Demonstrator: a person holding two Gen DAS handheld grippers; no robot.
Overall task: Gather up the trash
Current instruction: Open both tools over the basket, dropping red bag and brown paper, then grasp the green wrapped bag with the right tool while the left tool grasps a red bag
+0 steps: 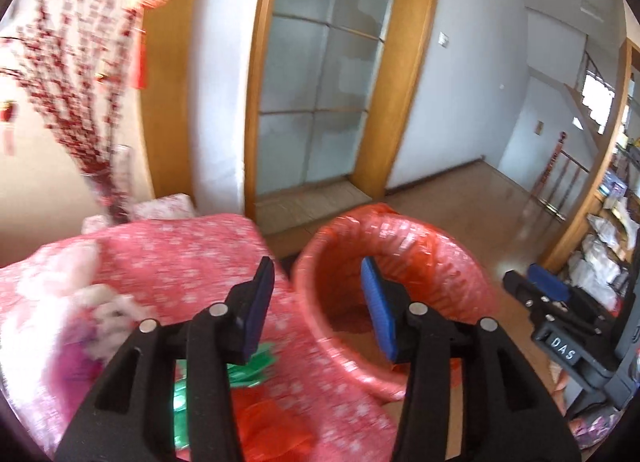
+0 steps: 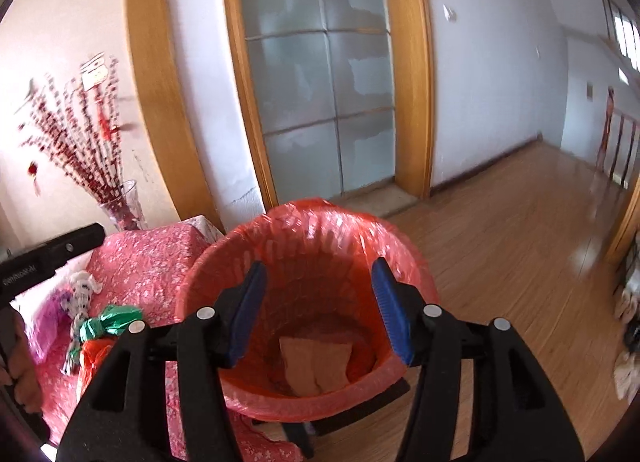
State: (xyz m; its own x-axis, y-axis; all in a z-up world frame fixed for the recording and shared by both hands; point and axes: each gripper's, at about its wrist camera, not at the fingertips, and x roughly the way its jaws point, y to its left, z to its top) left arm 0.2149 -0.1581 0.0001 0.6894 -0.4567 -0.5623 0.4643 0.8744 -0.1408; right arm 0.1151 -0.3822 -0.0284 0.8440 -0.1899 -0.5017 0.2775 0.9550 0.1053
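Red-lined bin [image 2: 308,302] holds a tan scrap [image 2: 316,366]; right gripper [image 2: 320,310] above it, left gripper [image 1: 320,306] beside it, both released and empty; next, green wrapper [image 2: 112,322] left of bin.

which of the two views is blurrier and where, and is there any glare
Left wrist view: heavy motion smear on the pink cloth and red branches; the tongs stay crisp. Right wrist view: sharper, with mild smear on the bin's red liner and glare on the wood floor. Both bend the door frame.
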